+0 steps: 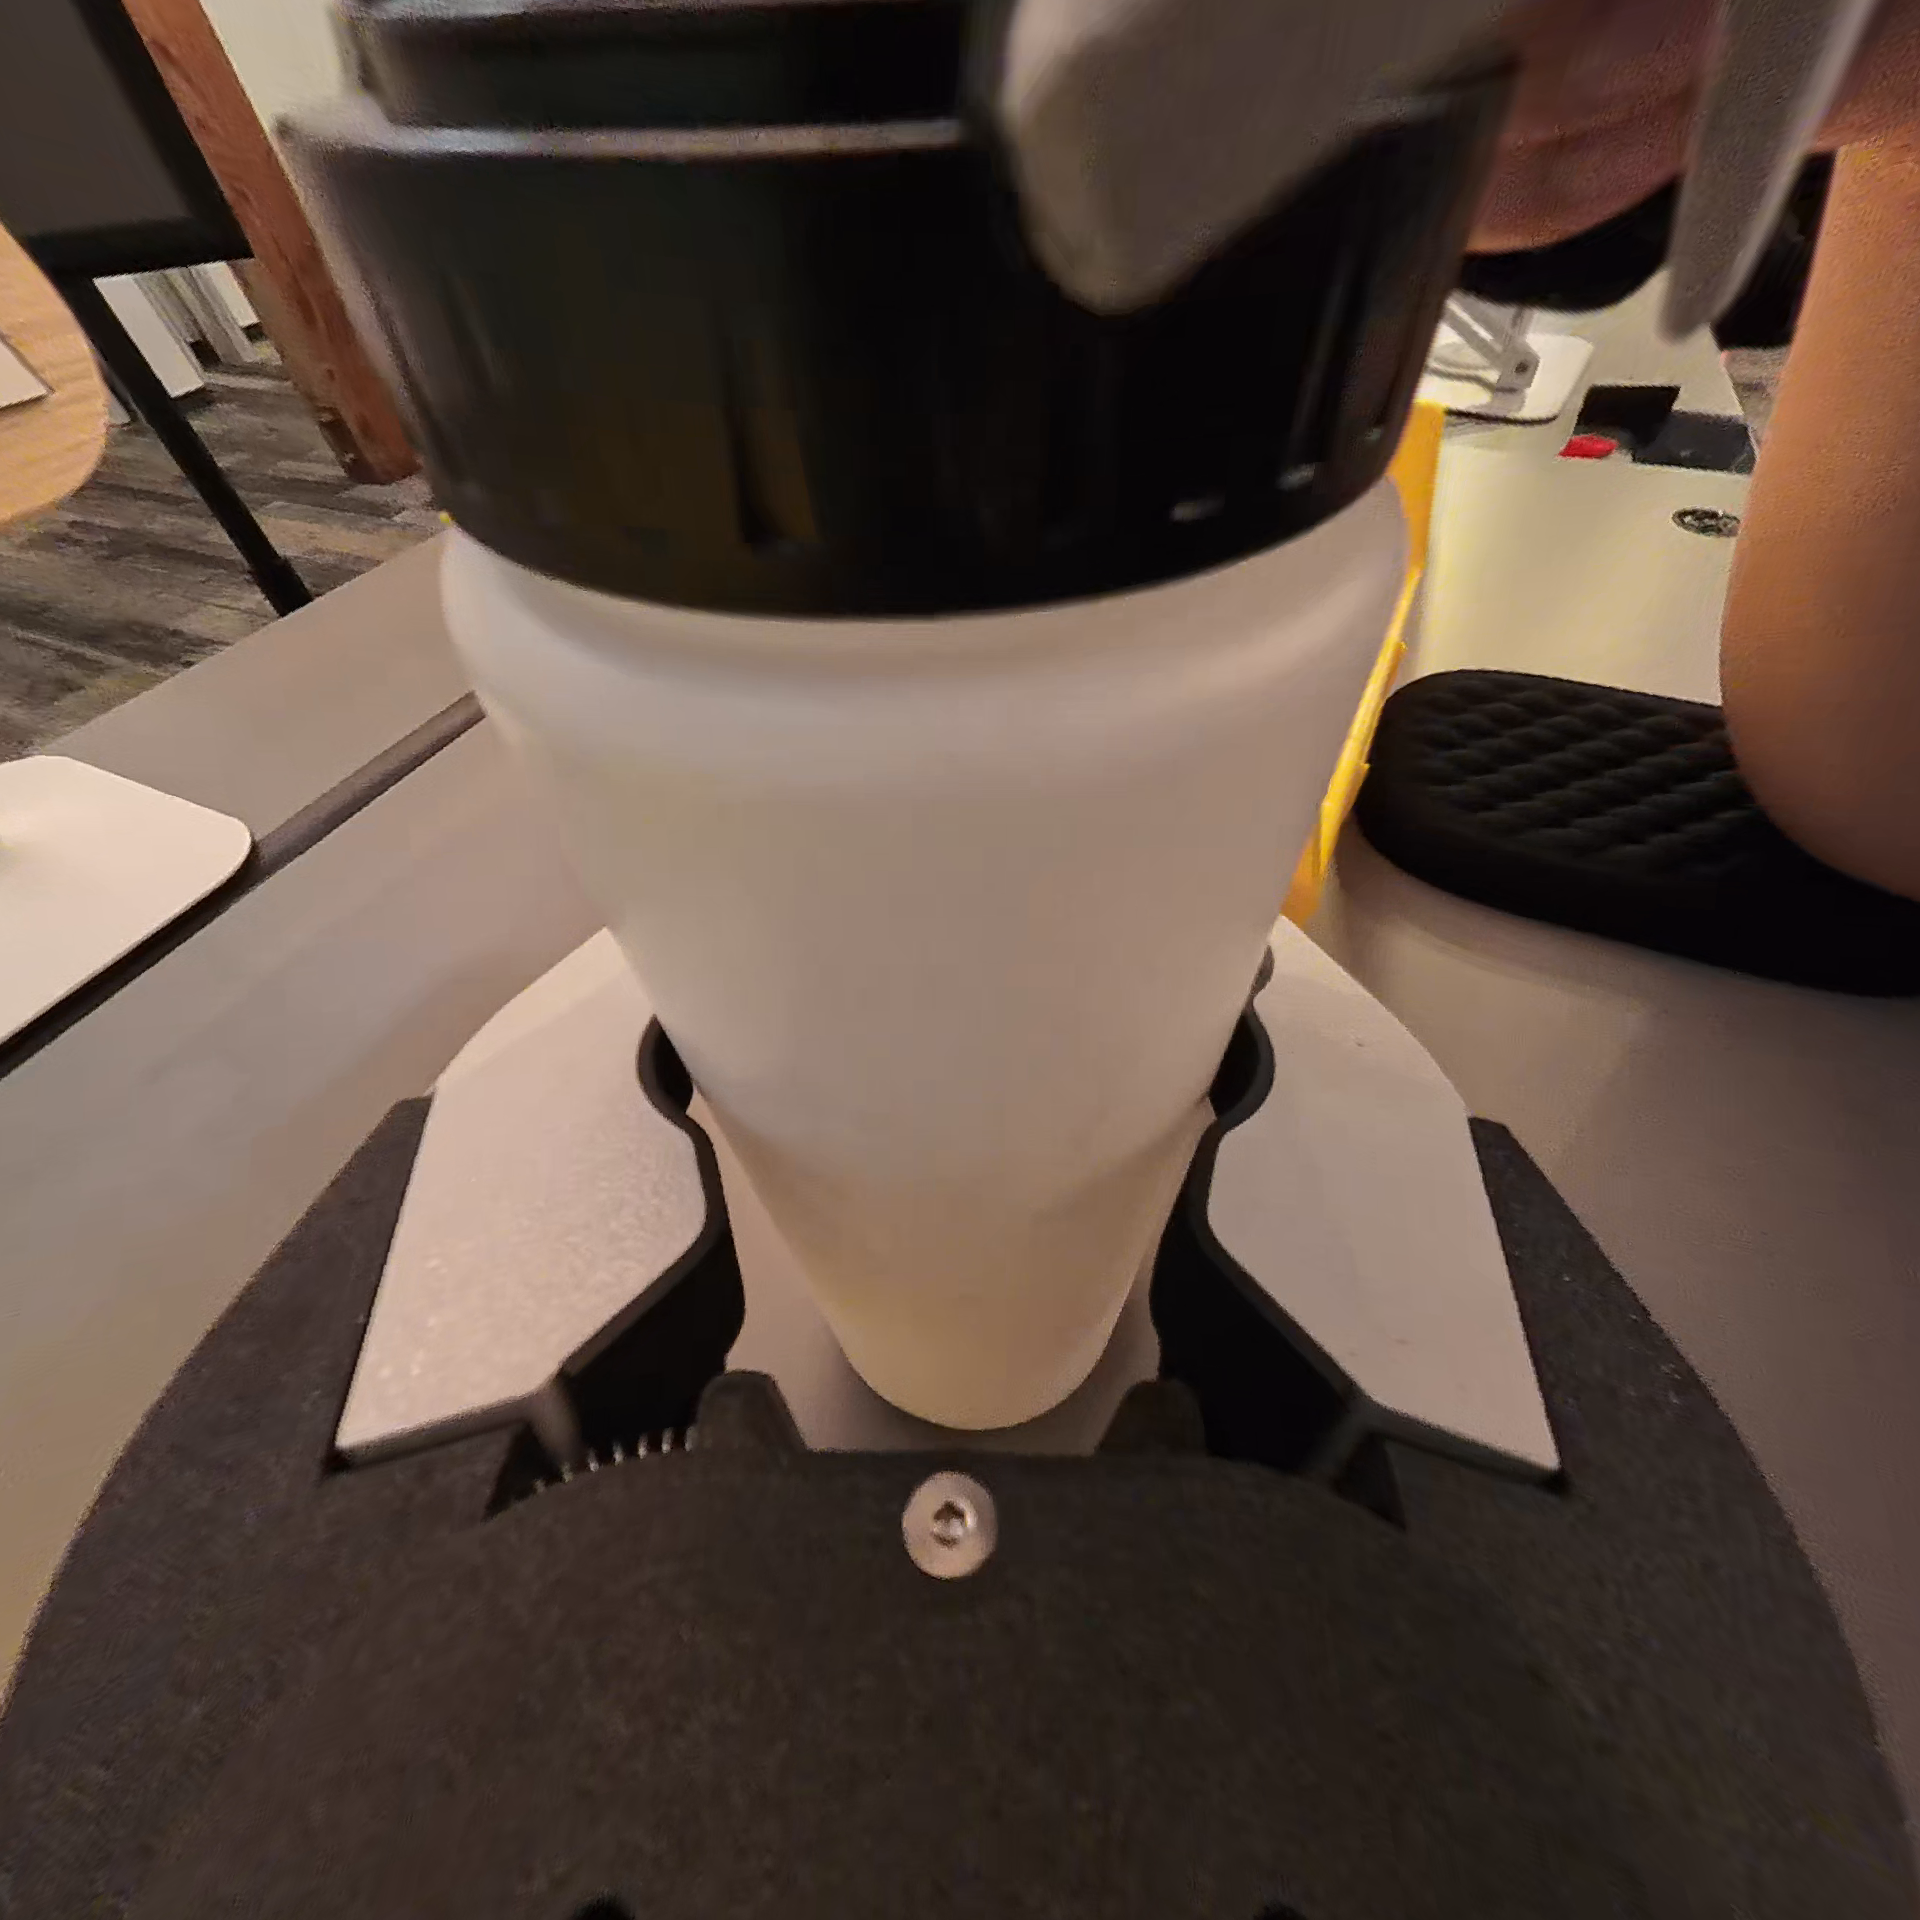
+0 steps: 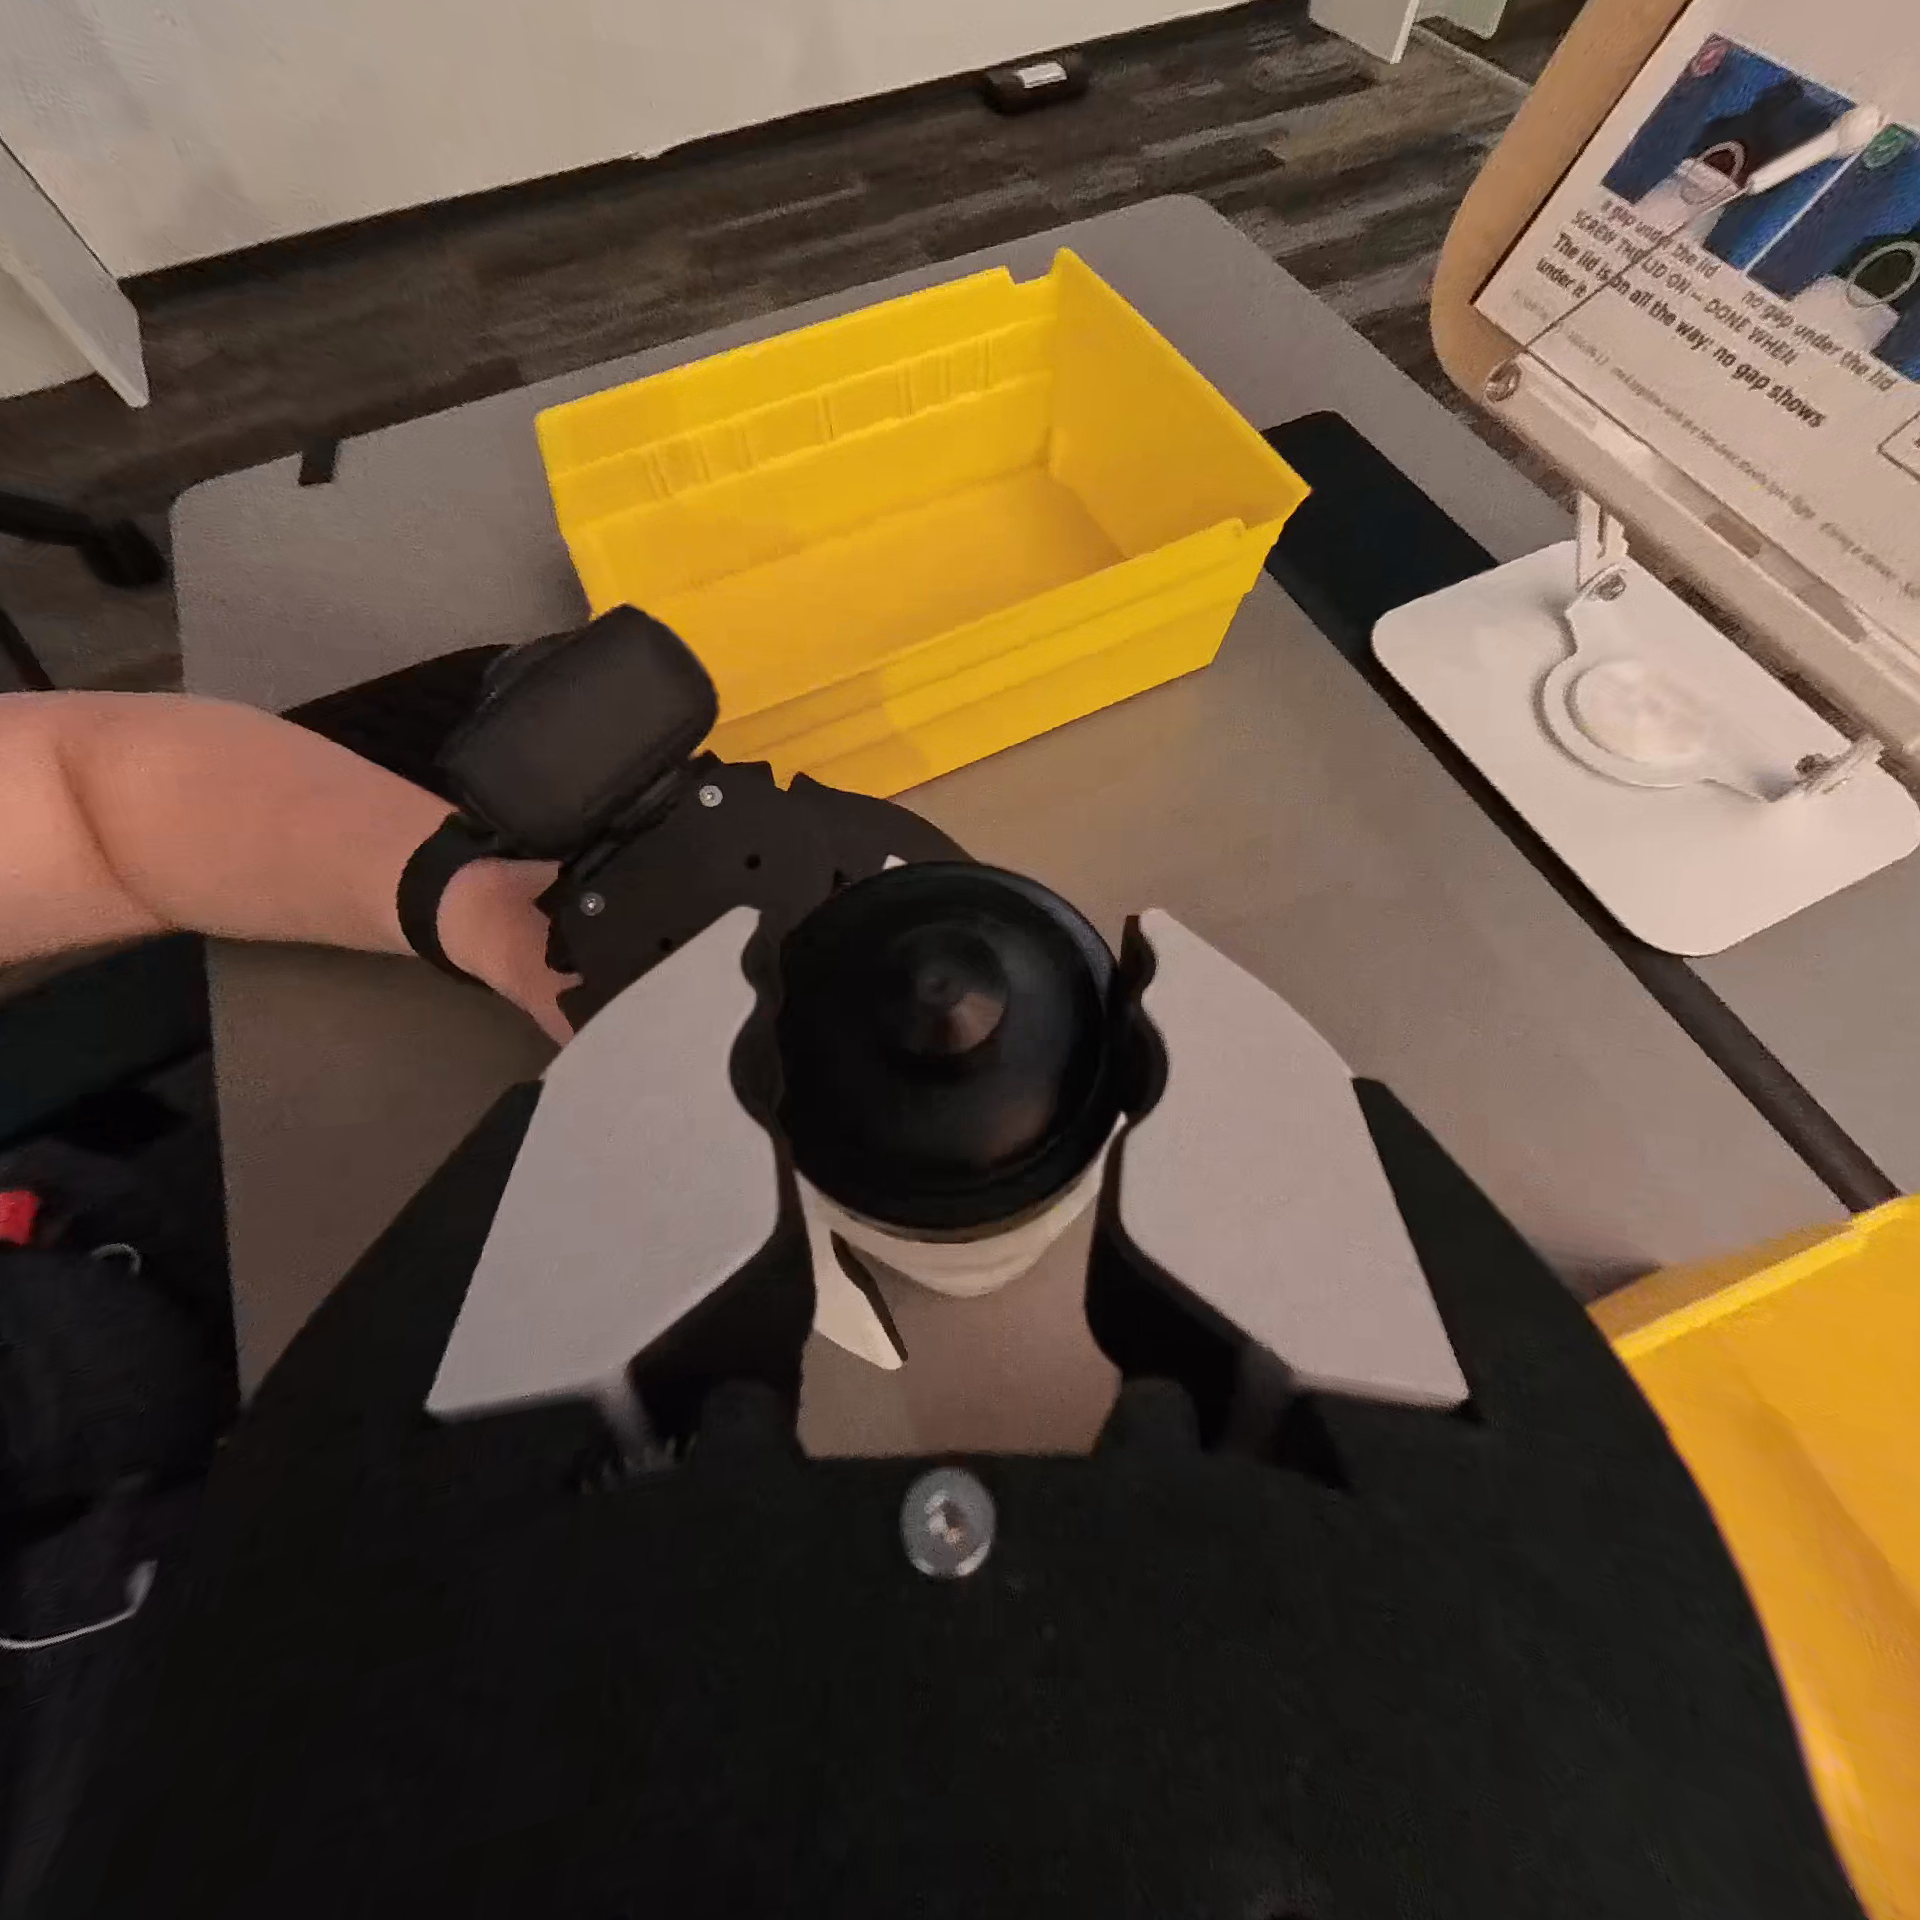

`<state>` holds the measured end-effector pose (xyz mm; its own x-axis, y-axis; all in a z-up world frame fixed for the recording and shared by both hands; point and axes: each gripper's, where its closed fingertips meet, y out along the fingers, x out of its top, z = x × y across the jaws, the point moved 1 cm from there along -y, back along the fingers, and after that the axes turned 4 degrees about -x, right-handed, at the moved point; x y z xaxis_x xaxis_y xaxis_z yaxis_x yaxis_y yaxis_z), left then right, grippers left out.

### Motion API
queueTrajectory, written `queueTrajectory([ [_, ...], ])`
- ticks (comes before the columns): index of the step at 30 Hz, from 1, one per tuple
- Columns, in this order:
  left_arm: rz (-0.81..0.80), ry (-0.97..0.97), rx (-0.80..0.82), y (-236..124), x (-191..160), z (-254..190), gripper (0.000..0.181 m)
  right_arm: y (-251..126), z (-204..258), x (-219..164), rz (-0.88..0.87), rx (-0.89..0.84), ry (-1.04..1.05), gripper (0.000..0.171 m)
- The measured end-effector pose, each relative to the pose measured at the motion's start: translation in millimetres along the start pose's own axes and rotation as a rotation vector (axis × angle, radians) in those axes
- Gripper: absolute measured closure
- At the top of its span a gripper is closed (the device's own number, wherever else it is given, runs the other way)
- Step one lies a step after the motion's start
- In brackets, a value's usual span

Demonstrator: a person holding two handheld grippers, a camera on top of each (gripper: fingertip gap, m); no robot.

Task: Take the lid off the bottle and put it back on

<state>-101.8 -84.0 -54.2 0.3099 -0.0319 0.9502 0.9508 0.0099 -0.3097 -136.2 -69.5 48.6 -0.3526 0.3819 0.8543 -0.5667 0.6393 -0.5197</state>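
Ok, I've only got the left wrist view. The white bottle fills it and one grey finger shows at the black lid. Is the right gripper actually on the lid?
Observer: Yes. In the right wrist view the right gripper comes down from above, one finger on each side of the lid, pads against its rim.
Operator: And what's behind the bottle? I just see a yellow sliver.
Observer: An open yellow bin with nothing in it, standing on the table beyond the bottle and apart from it.
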Motion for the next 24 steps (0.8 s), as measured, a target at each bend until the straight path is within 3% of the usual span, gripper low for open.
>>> queueTrajectory([
  [6,0.002,0.033,-0.078,4,1,-15,0.081,-12,10,-6,0.018,0.160,-0.082,0.109],
  [9,0.008,0.022,-0.057,3,1,-13,0.081,-8,11,-8,0.035,0.136,-0.051,0.092],
  [15,0.021,0.037,-0.050,3,1,-14,0.081,-4,12,-14,0.104,0.047,-0.106,0.095],
  [18,0.015,0.082,-0.107,4,2,-23,0.081,-9,21,-17,0.109,0.123,-0.220,0.096],
  [22,0.002,0.194,-0.197,3,3,-40,0.082,-24,46,-23,-0.007,0.368,-0.475,0.096],
  [24,0.004,0.159,-0.211,4,3,-42,0.081,-25,47,-23,-0.038,0.430,-0.449,0.096],
])
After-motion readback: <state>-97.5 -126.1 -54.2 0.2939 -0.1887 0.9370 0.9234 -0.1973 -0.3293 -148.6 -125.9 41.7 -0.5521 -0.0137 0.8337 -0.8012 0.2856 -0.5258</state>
